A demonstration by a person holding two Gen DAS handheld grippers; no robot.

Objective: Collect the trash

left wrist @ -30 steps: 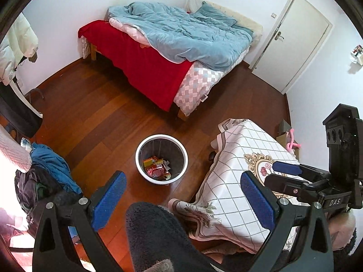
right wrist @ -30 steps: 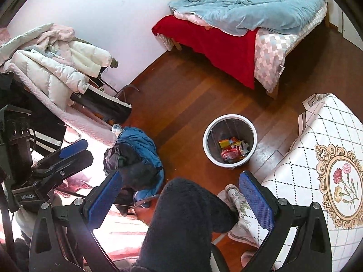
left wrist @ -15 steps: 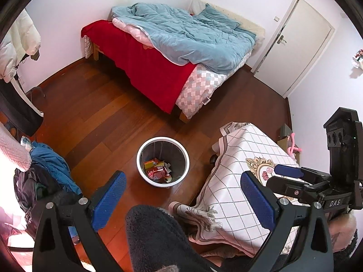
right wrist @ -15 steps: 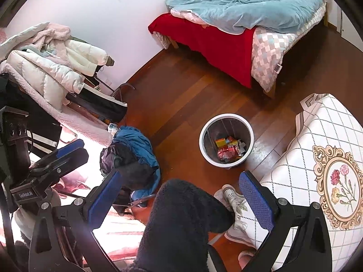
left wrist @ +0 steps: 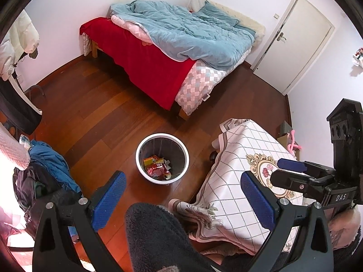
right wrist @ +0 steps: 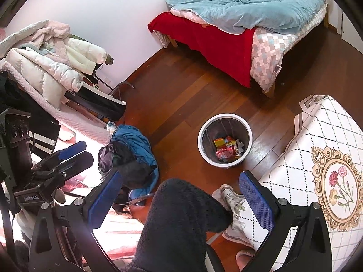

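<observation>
While I hold both grippers high over the room, my left gripper [left wrist: 182,195] and right gripper [right wrist: 181,192] have jaws spread wide, gripping nothing. The wrappers [left wrist: 156,167] lie in the bin [left wrist: 145,142] on the floor [left wrist: 90,122], just beside the counter's [left wrist: 238,158] near corner.

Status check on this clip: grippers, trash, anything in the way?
Left hand-held gripper and right hand-held gripper both open, empty. Wrappers already in white bin on floor. Dark fuzzy sleeve fills lower view; table beside bin.
</observation>
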